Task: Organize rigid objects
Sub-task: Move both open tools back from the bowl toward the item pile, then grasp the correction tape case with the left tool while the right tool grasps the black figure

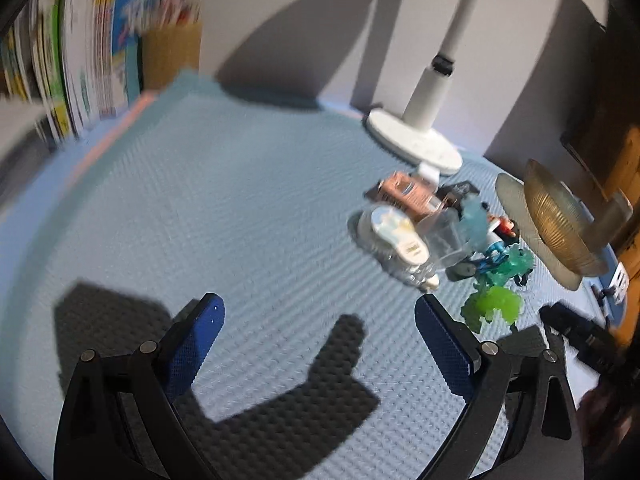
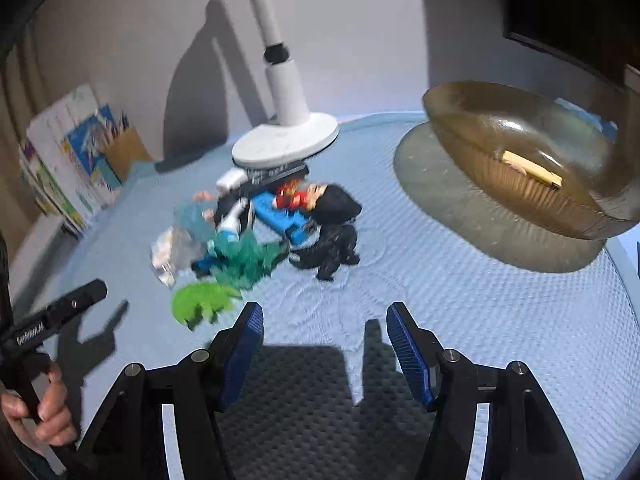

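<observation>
While both the left gripper (image 1: 320,340) and right gripper (image 2: 322,344) hang released and empty, toy pile (image 2: 260,232) sits mid-frame, tangled beside lamp base (image 2: 286,140); risk: grabbing the black figure (image 2: 334,240) drags neighbours along.

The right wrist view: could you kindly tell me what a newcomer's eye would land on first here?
Most striking is the jumble of small toys heaped on the blue mat just in front of the white lamp base, with a bright green dinosaur and a black figure at its near edge. To the right stands a large amber glass bowl. The right gripper hovers open and empty in the foreground.
</observation>
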`<state>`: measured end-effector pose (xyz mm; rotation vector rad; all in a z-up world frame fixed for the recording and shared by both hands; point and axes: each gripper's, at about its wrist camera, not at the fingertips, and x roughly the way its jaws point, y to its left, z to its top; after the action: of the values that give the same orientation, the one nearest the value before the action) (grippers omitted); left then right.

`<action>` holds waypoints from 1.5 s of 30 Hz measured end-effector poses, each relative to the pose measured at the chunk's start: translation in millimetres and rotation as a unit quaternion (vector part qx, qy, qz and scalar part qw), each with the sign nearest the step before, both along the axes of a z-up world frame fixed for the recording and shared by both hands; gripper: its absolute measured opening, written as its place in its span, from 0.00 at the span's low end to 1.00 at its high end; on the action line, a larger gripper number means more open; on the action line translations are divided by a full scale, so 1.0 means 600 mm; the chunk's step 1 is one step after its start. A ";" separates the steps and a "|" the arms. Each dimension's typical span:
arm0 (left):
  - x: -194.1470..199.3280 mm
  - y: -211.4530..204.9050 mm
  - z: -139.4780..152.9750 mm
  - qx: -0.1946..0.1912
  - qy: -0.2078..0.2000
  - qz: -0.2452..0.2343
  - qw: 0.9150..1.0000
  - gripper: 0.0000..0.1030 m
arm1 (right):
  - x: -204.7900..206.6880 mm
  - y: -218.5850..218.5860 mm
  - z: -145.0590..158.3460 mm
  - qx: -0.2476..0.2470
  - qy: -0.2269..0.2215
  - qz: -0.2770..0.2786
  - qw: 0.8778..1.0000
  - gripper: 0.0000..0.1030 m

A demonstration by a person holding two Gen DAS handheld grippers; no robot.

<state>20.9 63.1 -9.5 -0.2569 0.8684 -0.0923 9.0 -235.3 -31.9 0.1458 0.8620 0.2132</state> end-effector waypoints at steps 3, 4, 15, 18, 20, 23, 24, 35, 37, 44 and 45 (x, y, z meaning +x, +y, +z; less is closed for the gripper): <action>0.003 0.013 -0.006 -0.022 0.002 0.006 1.000 0.93 | 0.008 -0.001 -0.010 0.000 0.016 -0.003 1.000 0.61; 0.002 0.015 -0.007 -0.027 0.003 0.009 1.000 0.93 | 0.009 -0.005 -0.013 0.006 0.019 -0.004 1.000 0.61; 0.010 -0.017 -0.001 0.034 0.020 0.011 0.999 0.93 | 0.008 -0.027 -0.010 0.038 0.025 -0.015 0.999 0.65; 0.016 -0.044 0.019 0.036 0.023 -0.011 0.999 0.93 | 0.008 -0.036 -0.005 0.037 0.047 -0.038 0.997 0.66; 0.027 -0.064 0.027 0.043 0.027 -0.030 0.998 0.93 | 0.014 -0.044 0.004 0.046 0.080 -0.061 0.994 0.66; 0.062 -0.102 0.014 0.081 0.051 -0.052 0.994 0.93 | 0.028 -0.057 0.024 0.070 0.083 -0.058 0.992 0.75; 0.068 -0.108 0.010 0.089 0.054 -0.055 0.993 0.93 | 0.034 -0.059 0.028 0.061 0.080 -0.059 0.993 0.81; 0.082 -0.039 -0.003 0.103 0.063 -0.001 0.993 0.92 | 0.080 -0.041 0.014 -0.014 0.075 -0.025 0.997 0.80; 0.083 -0.022 0.006 0.096 0.065 0.003 0.993 0.92 | 0.089 -0.029 0.019 -0.035 0.070 -0.017 0.997 0.77; 0.111 -0.084 0.015 0.141 0.038 -0.059 0.988 0.92 | 0.127 0.009 0.015 -0.045 0.071 -0.014 0.996 0.58; 0.119 -0.098 0.005 0.170 0.037 -0.063 0.983 0.89 | 0.131 0.012 0.012 -0.044 0.071 -0.016 0.996 0.58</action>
<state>92.2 4.5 -6.5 0.1160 0.9585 -0.0515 87.3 -228.2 -24.5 0.0928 1.0088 0.1355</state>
